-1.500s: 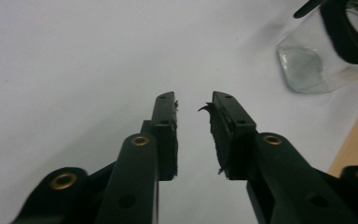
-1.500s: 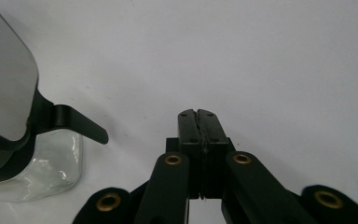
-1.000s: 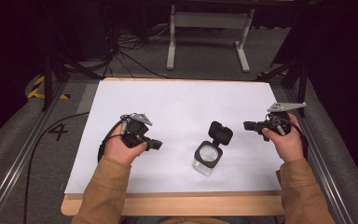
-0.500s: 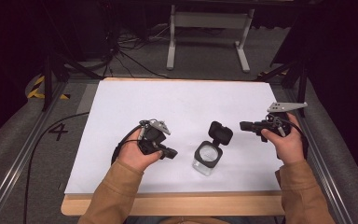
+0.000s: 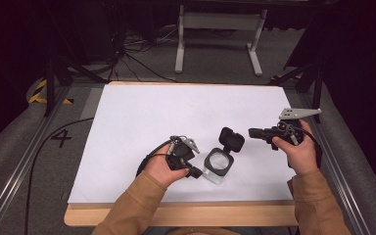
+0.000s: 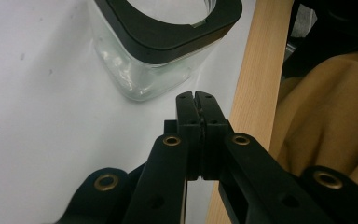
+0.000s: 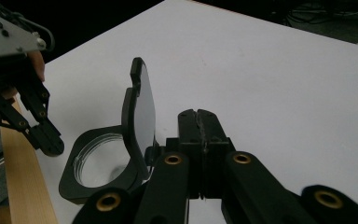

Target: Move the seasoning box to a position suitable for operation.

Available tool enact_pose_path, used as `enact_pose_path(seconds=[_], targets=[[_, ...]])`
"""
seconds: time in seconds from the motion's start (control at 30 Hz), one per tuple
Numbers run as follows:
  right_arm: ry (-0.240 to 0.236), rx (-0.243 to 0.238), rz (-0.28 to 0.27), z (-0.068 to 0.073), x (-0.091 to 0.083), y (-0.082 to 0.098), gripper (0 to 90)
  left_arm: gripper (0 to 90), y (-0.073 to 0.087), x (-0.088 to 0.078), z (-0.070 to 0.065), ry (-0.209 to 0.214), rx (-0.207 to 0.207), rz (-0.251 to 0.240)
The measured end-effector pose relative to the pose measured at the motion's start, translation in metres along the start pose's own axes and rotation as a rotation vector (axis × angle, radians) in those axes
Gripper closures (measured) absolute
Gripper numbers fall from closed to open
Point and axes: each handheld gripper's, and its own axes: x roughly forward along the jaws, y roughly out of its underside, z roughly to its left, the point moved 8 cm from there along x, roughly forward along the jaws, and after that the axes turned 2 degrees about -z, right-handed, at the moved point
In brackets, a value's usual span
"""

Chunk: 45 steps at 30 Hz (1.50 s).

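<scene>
Glass jar (image 5: 218, 169) stands upright on the white table sheet (image 5: 142, 122), near the front edge and a little right of centre in the high view. Body is clear and square with rounded corners; a black square collar surrounds a round mouth facing straight up. Its hinged black lid (image 5: 231, 139) is flipped open and stands nearly on edge at the far-right side of the collar, so jar plus lid run on a diagonal from near-left to far-right. In the right gripper view the lid (image 7: 139, 109) rises almost vertical above the collar, its flat inner face turned toward the open mouth (image 7: 98, 161).

Left gripper (image 5: 196, 173) sits just beside the jar's near-left wall, tips pointing toward it; contact cannot be confirmed. In the left gripper view its jaws are pressed together with nothing between them, tips (image 6: 198, 100) close to the jar's lower glass corner (image 6: 135, 77), and the wooden table edge (image 6: 256, 70) runs alongside.

Right gripper (image 5: 252, 132) is held to the right of the lid, pointing left at it, apart from it. Its jaws are likewise closed together and empty, seen in the right gripper view (image 7: 199, 116). Grey three-cornered plate (image 5: 296, 113) sits on top of it.
</scene>
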Motion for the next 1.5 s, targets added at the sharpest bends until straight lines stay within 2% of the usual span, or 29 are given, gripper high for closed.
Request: enact_pose_path(seconds=[0.13, 0.2, 0.27, 0.33, 0.57, 0.77, 1.0, 1.23, 1.4, 1.47, 1.5], targets=[[0.029, 0.015, -0.025, -0.002, 0.0, -0.001, 90.0, 90.0, -0.004, 0.011, -0.002, 0.004, 0.003, -0.013], [0.025, 0.011, -0.027, -0.001, 0.0, -0.001, 90.0, 90.0, -0.007, 0.016, -0.005, 0.017, 0.008, -0.02], [0.017, 0.003, -0.028, 0.003, 0.002, -0.002, 90.0, 90.0, -0.009, 0.021, -0.007, 0.015, 0.024, -0.02], [0.007, -0.009, -0.027, 0.007, 0.005, -0.002, 90.0, 90.0, -0.011, 0.024, -0.009, 0.012, 0.021, -0.031], [-0.021, -0.034, -0.05, 0.018, 0.01, -0.006, 90.0, 90.0, -0.014, 0.025, -0.009, 0.013, 0.021, -0.051], [-0.025, -0.052, -0.036, 0.023, 0.012, -0.005, 90.0, 90.0, -0.014, 0.025, -0.01, 0.015, 0.017, -0.044], [-0.025, -0.069, -0.023, 0.03, 0.013, -0.005, 90.0, 90.0, -0.016, 0.025, -0.01, 0.027, 0.02, -0.062], [-0.089, -0.102, 0.02, 0.048, 0.02, -0.002, 90.0, 90.0, -0.016, 0.025, -0.01, 0.024, 0.025, -0.058], [-0.131, -0.134, 0.078, 0.061, 0.028, 0.004, 90.0, 90.0, -0.014, 0.025, -0.008, 0.008, 0.02, -0.045], [-0.146, -0.147, 0.107, 0.065, 0.032, 0.007, 90.0, 90.0, -0.011, 0.022, -0.007, 0.023, 0.025, -0.016], [-0.154, -0.152, 0.115, 0.066, 0.033, 0.008, 90.0, 90.0, -0.012, 0.022, -0.007, 0.019, 0.022, -0.029]])
